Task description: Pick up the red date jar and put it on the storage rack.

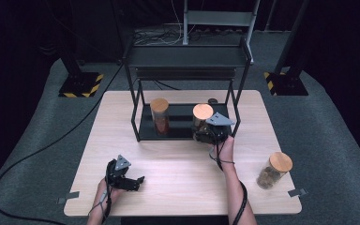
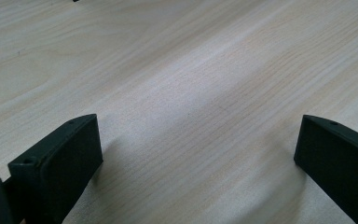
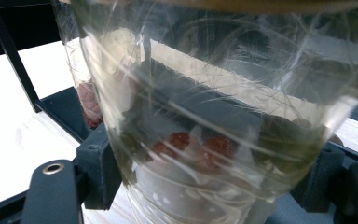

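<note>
My right gripper is shut on a clear glass jar with a cork lid, at the right end of the black rack's bottom shelf. In the right gripper view the jar stands between both jaws, with dark and red pieces at its bottom. A second cork-lidded jar with reddish contents stands on the shelf's left part; the right gripper view has that jar behind the held one. Low over the wooden table near its front left, my left gripper is open, and between its jaws lies bare wood.
A third cork-lidded jar with brown contents stands near the table's front right corner. The black metal rack has an upper shelf over the bottom one and thin posts at its corners. A small dark object lies behind the rack.
</note>
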### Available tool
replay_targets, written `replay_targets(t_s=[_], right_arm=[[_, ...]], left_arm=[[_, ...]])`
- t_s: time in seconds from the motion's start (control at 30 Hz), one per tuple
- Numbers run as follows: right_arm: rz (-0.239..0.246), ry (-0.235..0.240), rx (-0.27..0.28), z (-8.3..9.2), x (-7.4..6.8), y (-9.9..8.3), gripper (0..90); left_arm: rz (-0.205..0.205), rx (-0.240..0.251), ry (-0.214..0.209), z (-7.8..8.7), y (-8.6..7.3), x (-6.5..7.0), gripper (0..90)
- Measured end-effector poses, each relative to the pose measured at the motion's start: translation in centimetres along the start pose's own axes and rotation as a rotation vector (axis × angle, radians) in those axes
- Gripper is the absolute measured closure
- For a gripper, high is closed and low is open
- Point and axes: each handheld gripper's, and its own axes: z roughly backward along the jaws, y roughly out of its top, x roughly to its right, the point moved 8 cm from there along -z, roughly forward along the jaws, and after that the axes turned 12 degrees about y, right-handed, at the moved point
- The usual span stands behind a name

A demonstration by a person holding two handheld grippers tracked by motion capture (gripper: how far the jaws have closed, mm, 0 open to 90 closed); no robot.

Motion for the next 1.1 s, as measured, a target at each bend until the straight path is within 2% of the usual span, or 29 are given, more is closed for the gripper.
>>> replay_targets(t_s=[1.1], right_arm=[[-0.006, -0.003, -0.009, -1.9, 1.0, 0.8, 24.3]], left_arm=[[-0.001, 0.000, 0.000, 0.0, 0.0, 0.0, 0.0]])
